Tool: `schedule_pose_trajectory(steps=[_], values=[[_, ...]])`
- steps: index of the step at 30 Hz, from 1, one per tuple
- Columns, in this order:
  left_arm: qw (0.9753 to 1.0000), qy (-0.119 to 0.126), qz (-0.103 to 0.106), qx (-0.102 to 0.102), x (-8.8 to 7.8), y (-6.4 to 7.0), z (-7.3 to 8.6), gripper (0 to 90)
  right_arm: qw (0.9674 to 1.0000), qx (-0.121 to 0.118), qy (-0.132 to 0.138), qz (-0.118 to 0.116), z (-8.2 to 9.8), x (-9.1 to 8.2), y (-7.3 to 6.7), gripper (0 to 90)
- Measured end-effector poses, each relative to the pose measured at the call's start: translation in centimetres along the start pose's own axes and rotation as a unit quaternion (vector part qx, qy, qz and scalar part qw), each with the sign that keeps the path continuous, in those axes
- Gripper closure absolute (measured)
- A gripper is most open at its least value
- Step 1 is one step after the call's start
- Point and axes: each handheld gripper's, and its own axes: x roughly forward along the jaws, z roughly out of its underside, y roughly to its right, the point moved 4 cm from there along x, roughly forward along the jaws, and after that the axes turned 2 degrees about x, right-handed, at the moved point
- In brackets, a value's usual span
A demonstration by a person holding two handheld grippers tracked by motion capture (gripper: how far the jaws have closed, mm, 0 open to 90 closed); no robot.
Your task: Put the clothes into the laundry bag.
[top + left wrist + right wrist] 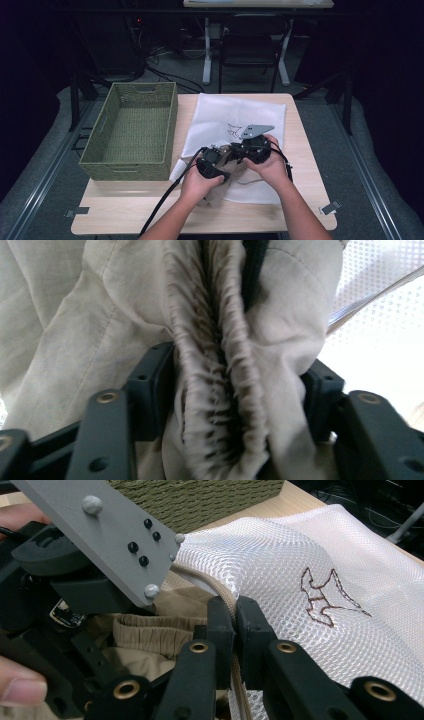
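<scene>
The beige shorts [220,365] bunch at the mouth of the white mesh bag [310,555] on the table [310,210], waistband between my left gripper's [230,405] parted jaws, my right gripper [235,630] pinching the bag's zipper edge beside the green basket [131,132].

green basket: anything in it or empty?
Empty. The high view shows the green woven basket with its bare woven floor exposed; the beige garment sits bunched between the left claw pads, by the white mesh bag.
</scene>
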Motion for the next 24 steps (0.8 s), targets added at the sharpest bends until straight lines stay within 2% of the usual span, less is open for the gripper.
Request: schedule_pose_trajectory(steps=[4,10,11,14,24], values=[[0.9999,0.000,0.005,-0.009,-0.1,0.0,-0.1,32.7,1.0000,0.000,-0.001,0.000,0.0,0.0,0.0,86.2],[1.0000,-0.001,-0.001,-0.007,-0.4,0.0,-0.1,28.5,1.0000,0.000,0.000,0.001,0.0,0.0,0.0,86.1],[0.9999,0.004,-0.001,-0.013,-0.5,0.1,-0.1,27.7,1.0000,0.000,0.000,0.001,0.0,0.0,0.0,86.1],[0.9999,0.010,0.002,-0.012,-1.0,0.3,-0.1,26.6,1.0000,0.000,0.000,0.001,0.0,0.0,0.0,86.1],[0.9992,0.039,0.009,0.005,-3.8,1.0,0.4,26.2,1.0000,0.002,0.000,0.001,0.0,-0.1,0.0,86.1]])
